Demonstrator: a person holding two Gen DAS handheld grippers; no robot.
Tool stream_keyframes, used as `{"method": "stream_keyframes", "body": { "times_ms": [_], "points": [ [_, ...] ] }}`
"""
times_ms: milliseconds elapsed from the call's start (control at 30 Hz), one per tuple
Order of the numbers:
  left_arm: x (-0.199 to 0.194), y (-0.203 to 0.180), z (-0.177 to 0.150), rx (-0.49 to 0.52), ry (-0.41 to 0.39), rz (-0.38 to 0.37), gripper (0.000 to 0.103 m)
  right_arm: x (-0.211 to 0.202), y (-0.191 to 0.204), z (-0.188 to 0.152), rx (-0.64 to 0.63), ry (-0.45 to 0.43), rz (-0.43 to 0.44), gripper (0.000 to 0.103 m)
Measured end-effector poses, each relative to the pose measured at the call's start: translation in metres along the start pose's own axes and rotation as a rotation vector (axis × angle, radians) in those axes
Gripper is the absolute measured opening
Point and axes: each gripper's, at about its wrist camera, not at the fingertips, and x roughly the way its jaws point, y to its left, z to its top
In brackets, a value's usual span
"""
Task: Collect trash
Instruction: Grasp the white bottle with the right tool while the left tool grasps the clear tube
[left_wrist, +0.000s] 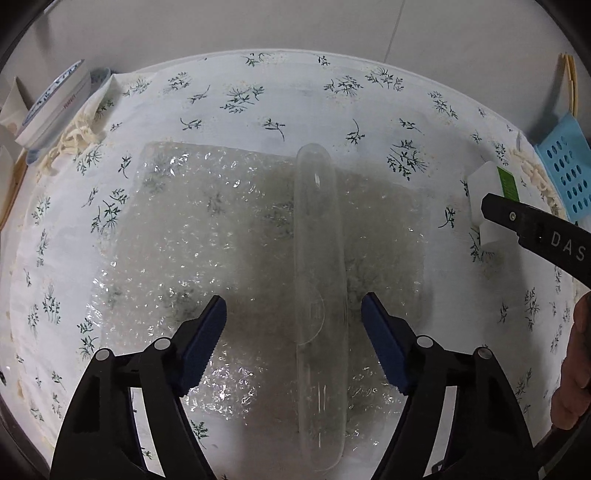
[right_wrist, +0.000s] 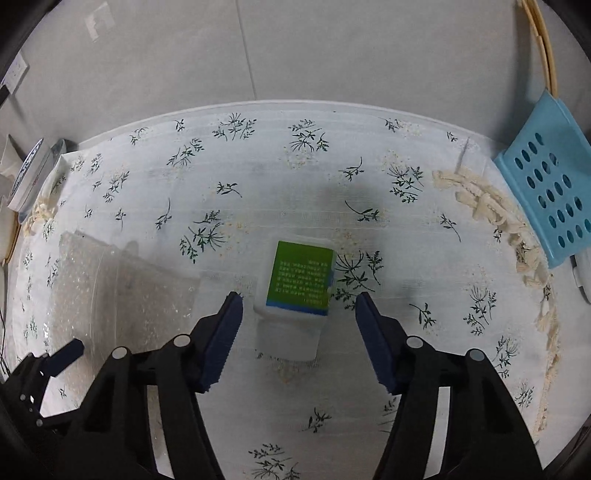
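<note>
A sheet of bubble wrap (left_wrist: 192, 240) lies flat on the flowered tablecloth (left_wrist: 258, 99), with a long clear plastic piece (left_wrist: 320, 295) standing on it. My left gripper (left_wrist: 293, 321) is open, its jaws on either side of the clear piece, just above the wrap. A white box with a green label (right_wrist: 301, 280) lies on the cloth; my right gripper (right_wrist: 298, 314) is open just short of it, jaws wide on both sides. The box also shows in the left wrist view (left_wrist: 491, 192), and the bubble wrap in the right wrist view (right_wrist: 110, 280).
A light blue perforated basket (right_wrist: 550, 184) stands at the table's right edge. A blue-and-white round tin (left_wrist: 51, 107) and a small bowl sit at the far left. Fringe trim (right_wrist: 491, 210) runs along the cloth's edges. A grey wall is behind the table.
</note>
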Motion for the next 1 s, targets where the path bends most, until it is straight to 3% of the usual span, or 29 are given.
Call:
{"method": "stream_keyframes", "body": {
  "times_ms": [167, 233, 300, 667, 1000],
  "points": [
    [0.000, 0.000, 0.004, -0.015, -0.001, 0.010, 0.054, 0.011, 0.001, 0.004, 0.020, 0.034, 0.019, 0.044],
    [-0.001, -0.002, 0.005, -0.007, 0.000, 0.016, 0.037, 0.012, -0.001, 0.004, 0.033, 0.035, 0.027, 0.041],
    [-0.002, -0.003, 0.005, 0.000, 0.001, 0.012, 0.026, 0.012, -0.003, 0.004, 0.045, 0.031, 0.029, 0.041],
    [-0.016, 0.008, -0.001, 0.002, -0.022, -0.014, 0.026, -0.019, -0.005, -0.013, 0.044, -0.024, 0.014, 0.041],
    [-0.040, 0.022, -0.027, -0.010, -0.041, -0.026, 0.026, -0.058, 0.002, -0.046, 0.048, -0.067, 0.016, 0.041]
  ]
}}
